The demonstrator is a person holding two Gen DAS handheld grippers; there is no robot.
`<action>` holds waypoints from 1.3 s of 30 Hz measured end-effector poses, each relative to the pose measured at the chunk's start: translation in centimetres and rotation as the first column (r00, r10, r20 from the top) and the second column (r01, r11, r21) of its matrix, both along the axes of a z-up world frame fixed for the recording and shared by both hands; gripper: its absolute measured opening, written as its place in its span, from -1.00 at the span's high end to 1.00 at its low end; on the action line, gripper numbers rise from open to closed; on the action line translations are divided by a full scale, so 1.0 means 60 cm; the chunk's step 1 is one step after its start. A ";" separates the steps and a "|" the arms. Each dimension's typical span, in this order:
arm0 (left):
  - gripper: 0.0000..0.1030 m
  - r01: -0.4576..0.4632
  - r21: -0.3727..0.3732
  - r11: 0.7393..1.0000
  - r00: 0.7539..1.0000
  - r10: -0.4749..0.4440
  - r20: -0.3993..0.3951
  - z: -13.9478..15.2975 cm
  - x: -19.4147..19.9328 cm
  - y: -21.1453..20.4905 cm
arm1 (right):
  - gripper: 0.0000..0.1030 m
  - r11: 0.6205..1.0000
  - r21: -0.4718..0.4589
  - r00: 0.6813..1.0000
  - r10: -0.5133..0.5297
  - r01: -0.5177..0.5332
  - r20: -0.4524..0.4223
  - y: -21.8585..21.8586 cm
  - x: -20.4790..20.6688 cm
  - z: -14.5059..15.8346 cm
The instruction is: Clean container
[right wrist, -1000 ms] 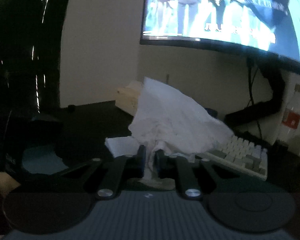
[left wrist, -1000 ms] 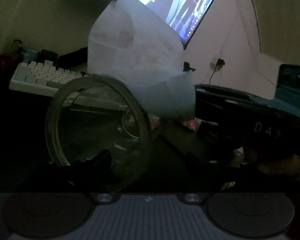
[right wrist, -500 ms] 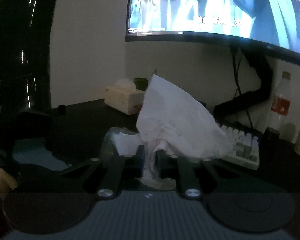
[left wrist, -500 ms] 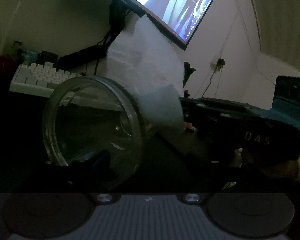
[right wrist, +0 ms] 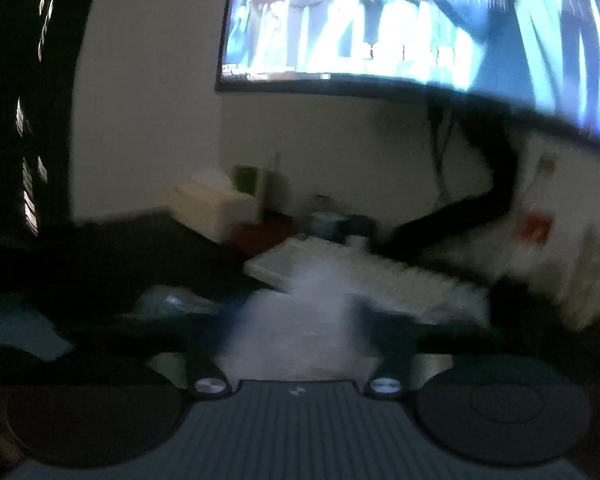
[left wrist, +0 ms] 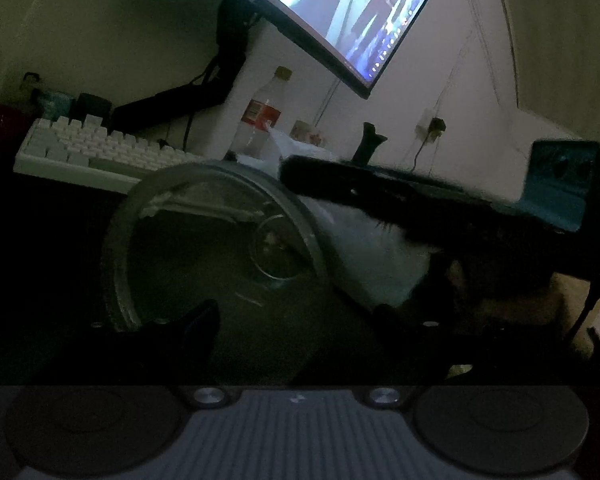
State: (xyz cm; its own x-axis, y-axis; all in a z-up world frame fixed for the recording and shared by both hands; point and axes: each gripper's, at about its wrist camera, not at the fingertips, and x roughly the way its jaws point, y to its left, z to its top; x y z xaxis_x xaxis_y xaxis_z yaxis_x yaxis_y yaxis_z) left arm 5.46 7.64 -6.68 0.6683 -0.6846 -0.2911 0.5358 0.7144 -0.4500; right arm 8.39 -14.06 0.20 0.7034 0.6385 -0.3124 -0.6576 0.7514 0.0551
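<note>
My left gripper (left wrist: 296, 316) is shut on a clear glass jar (left wrist: 216, 256) that lies on its side with its open mouth toward the camera. A white tissue (left wrist: 368, 252) hangs against the jar's right outer side. The right gripper's dark fingers (left wrist: 400, 200) reach across above it from the right. In the blurred right wrist view, my right gripper (right wrist: 296, 320) has the tissue (right wrist: 296, 320) between its fingers; its jaws look spread wider than before, and the blur hides their exact state.
A white keyboard (left wrist: 100, 152) lies behind the jar, also in the right wrist view (right wrist: 364, 276). A lit monitor (left wrist: 340, 12) hangs above. A plastic bottle with a red label (left wrist: 260, 120) stands by the wall. A tissue box (right wrist: 216, 208) sits at the back left.
The tissue has dropped from above the jar's rim to its right side. The right gripper has swung down and across with it; its view is now blurred by motion.
</note>
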 end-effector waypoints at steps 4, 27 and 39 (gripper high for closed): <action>-0.63 -0.001 -0.007 1.000 1.000 0.001 -0.004 0.000 0.002 0.001 | 0.86 0.996 0.093 0.996 0.024 -0.015 -0.087 -0.014 0.021 0.002; -0.66 0.007 -0.010 1.000 1.000 -0.007 0.000 0.000 0.005 -0.006 | -0.74 0.968 0.234 0.996 0.091 -0.086 -0.008 -0.048 0.021 0.054; -0.68 0.036 0.006 0.999 0.999 -0.036 0.006 -0.001 0.010 0.005 | -0.75 0.963 -0.076 0.960 0.266 -0.260 0.084 -0.043 -0.009 0.012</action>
State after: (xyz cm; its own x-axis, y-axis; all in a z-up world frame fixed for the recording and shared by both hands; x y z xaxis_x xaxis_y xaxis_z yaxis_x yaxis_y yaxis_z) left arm 6.07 7.95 -6.76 0.6446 -0.7069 -0.2911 0.5642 0.6968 -0.4429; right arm 7.83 -16.61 0.90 0.5411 0.7858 -0.2997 -0.8324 0.5512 -0.0578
